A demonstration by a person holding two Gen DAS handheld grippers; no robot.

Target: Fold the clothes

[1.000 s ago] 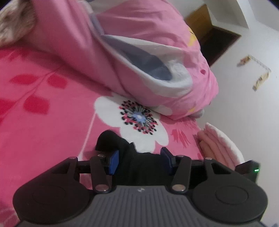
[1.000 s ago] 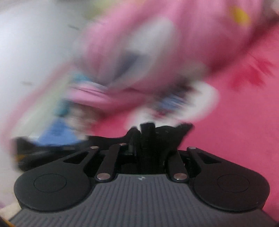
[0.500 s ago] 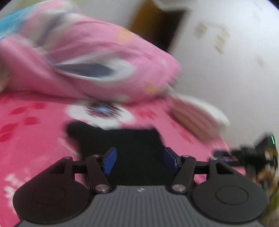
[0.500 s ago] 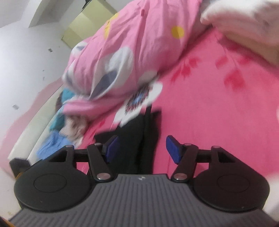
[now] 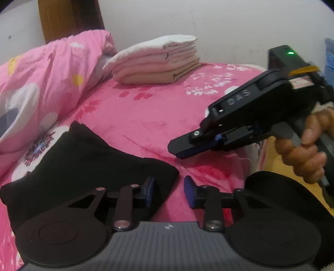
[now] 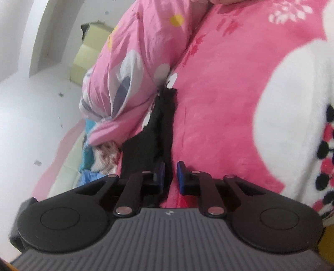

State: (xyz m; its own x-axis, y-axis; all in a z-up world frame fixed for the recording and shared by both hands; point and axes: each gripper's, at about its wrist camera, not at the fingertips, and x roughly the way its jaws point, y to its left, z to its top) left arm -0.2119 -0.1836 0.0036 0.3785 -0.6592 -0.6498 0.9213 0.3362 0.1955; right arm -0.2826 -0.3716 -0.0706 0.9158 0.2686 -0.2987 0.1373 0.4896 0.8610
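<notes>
Black garment (image 5: 83, 158) lies folded on the pink bed (image 5: 146, 116) beside the quilt (image 5: 41, 73); left gripper (image 5: 169, 192) and right gripper (image 6: 170, 177), fingers just narrowed, hold nothing, apparently released it.

This is a bedroom in a home. A bed covered by a bright pink fleece blanket with white flower prints (image 5: 146, 116) fills most of both views. A rumpled pink quilt with pale floral patches (image 5: 41, 83) lies bunched on its far left side, and a stack of folded cream and beige linens (image 5: 156, 60) sits at the far end against a plain white wall (image 5: 229, 27). A brown wooden door (image 5: 68, 18) stands in the far left corner.
</notes>
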